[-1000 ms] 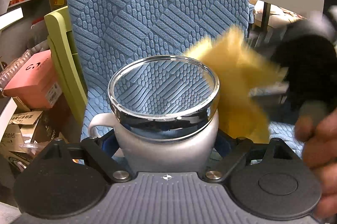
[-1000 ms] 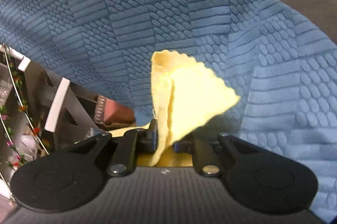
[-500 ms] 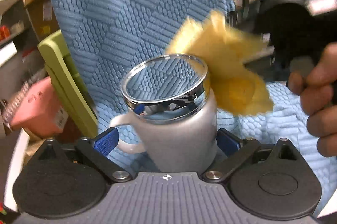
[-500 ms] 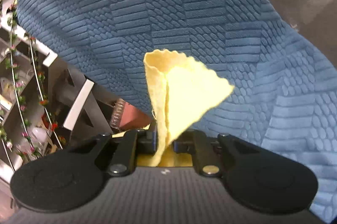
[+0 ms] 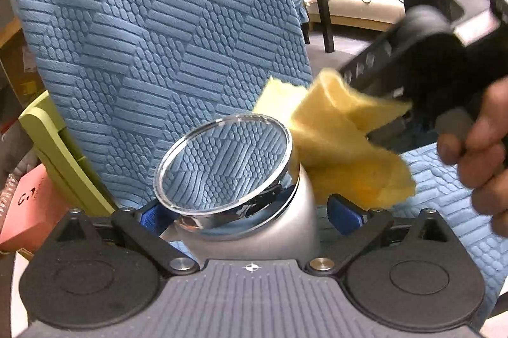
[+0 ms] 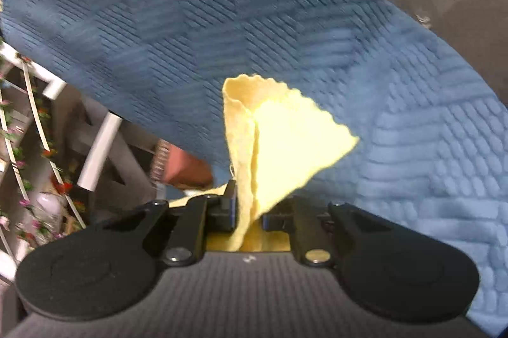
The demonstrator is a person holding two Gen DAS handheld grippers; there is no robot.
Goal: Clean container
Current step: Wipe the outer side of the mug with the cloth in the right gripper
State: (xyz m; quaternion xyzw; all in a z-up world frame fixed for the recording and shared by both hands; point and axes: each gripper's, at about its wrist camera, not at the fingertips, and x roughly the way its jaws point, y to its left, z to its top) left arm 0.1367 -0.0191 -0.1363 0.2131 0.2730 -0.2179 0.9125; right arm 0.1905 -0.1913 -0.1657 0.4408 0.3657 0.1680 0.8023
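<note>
A white mug point(image 5: 279, 230) with a chrome band and a clear glass lid point(image 5: 222, 163) stands between the blue pads point(image 5: 344, 212) of my left gripper point(image 5: 250, 214). The jaws are spread wide, and a thin gap shows beside the right pad. The mug's handle is hidden. My right gripper point(image 6: 249, 207) is shut on a folded yellow cloth point(image 6: 279, 147). In the left wrist view that right gripper point(image 5: 377, 112), held by a hand point(image 5: 476, 153), comes in from the right. Its cloth point(image 5: 343, 147) lies against the mug's right shoulder, just beside the lid's rim.
A blue textured cover point(image 5: 158, 36) drapes the chair's back and seat point(image 6: 412, 147) behind and under the mug. A green chair point(image 5: 57, 147) and a pink box point(image 5: 25, 211) are at the left. A flower-trimmed white rack point(image 6: 38, 147) stands left in the right wrist view.
My left jaws spread away from the mug's sides and the left wrist rolled, tilting the view. The right gripper and cloth came closer, down to the mug's right side.
</note>
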